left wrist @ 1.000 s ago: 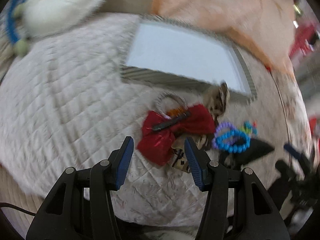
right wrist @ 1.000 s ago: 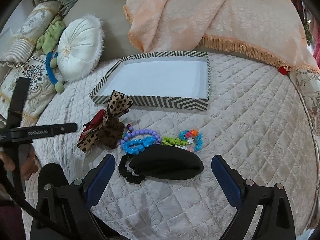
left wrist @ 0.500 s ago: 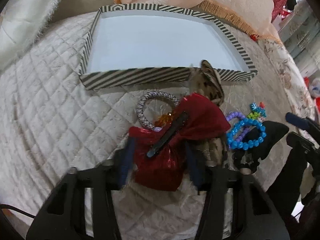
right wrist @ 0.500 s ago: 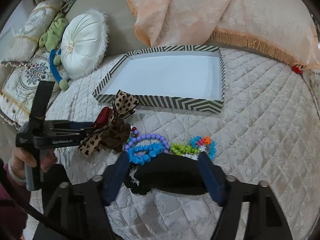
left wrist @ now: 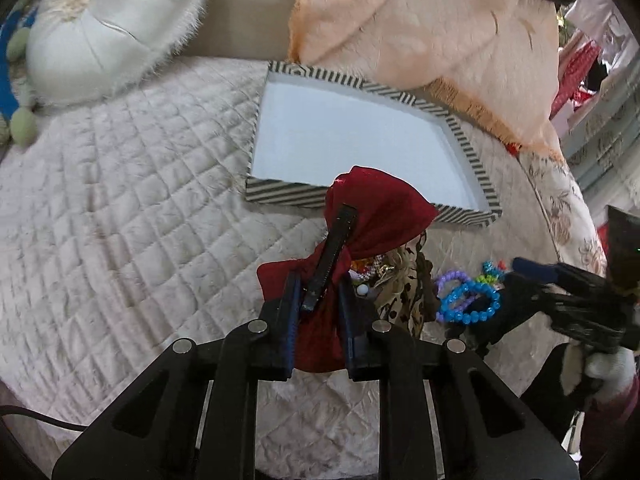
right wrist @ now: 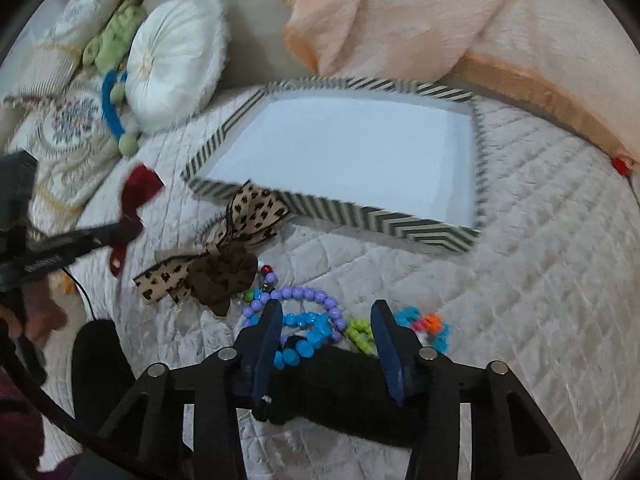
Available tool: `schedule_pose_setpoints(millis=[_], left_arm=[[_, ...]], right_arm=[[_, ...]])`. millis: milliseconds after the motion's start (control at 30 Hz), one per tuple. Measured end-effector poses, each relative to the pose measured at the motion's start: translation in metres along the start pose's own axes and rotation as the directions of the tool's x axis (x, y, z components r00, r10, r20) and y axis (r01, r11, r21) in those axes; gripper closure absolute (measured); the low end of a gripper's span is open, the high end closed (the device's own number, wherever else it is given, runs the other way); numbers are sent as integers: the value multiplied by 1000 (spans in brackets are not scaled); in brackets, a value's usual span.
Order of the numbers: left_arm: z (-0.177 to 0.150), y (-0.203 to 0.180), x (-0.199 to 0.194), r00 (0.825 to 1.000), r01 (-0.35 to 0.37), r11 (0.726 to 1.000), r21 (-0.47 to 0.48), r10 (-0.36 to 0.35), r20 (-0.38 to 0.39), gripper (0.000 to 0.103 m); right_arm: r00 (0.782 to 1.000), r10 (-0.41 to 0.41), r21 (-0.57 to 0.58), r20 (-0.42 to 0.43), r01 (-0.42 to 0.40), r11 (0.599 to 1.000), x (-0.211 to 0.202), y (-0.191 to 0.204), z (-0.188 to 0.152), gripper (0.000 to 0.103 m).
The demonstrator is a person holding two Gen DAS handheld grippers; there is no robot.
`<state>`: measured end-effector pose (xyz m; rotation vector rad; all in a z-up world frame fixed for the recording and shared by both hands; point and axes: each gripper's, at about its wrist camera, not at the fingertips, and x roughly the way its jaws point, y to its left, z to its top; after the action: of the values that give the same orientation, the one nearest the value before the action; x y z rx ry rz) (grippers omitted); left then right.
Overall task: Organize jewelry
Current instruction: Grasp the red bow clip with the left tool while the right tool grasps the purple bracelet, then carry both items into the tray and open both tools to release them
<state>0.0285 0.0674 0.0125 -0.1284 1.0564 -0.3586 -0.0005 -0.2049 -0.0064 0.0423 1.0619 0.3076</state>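
Note:
My left gripper (left wrist: 318,286) is shut on a red bow hair clip (left wrist: 372,216) and holds it lifted above the quilt, near the striped tray (left wrist: 280,194). In the right wrist view the red bow (right wrist: 136,194) hangs at the left. My right gripper (right wrist: 326,316) is closed on a black fabric hair piece (right wrist: 340,384) that lies by the blue bead bracelet (right wrist: 306,328) and purple bead bracelet (right wrist: 316,296). A leopard-print bow (right wrist: 240,216) with a brown scrunchie (right wrist: 224,272) lies in front of the tray (right wrist: 360,212).
A white round cushion (right wrist: 176,56) and a peach fringed blanket (right wrist: 440,20) lie behind the tray. Green (right wrist: 362,330) and multicoloured bead bracelets (right wrist: 430,326) sit right of the black piece. The quilted bed edge curves at the right.
My left gripper closed on the red bow and lifted it off the pile. My right gripper moved down and closed around the black fabric piece.

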Motion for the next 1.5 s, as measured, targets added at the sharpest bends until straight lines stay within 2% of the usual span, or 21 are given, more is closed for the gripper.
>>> schedule_pose_setpoints(millis=[167,300,333,367,433,533,700,867,967,1267,1500], left_arm=[[-5,-8,-10,1000,-9,1000,14,9,11,86],[-10,-10,-13,1000,2,1000,3,-2,11,86],[-12,-9,-14,1000,3,1000,-2,-3,11,86],[-13,-9,-13,1000,1,1000,-4,-1,11,86],[-15,-12,-12,1000,-1,1000,-4,1,7,86],[-18,-16,-13,1000,-2,1000,0,2,2,86],[-19,-20,-21,1000,-2,1000,-1,2,21,86],[-15,-28,-31,999,-8,1000,-2,8,49,86],[-11,-33,-37,998,-18,1000,-1,18,67,86],[14,-42,-39,993,-57,998,-3,57,106,86],[58,-45,-13,988,-98,995,-28,101,118,86]], right_arm=[[992,-43,-156,-122,23,988,39,16,14,62],[981,-38,-191,-191,1,982,65,14,12,66],[984,-19,-187,-175,-14,982,66,13,13,71],[986,-15,-181,-166,-16,983,68,12,15,81],[990,-2,-148,-144,-19,989,67,9,17,94],[993,67,-90,-95,-76,993,49,1,18,94],[992,123,-48,19,-122,991,-2,-1,20,94],[984,121,-62,132,-114,992,-53,10,21,94],[978,123,-55,168,-115,992,-66,11,28,94],[971,112,-50,211,-104,993,-80,6,40,94],[971,69,0,231,-71,998,-70,-12,64,94]])
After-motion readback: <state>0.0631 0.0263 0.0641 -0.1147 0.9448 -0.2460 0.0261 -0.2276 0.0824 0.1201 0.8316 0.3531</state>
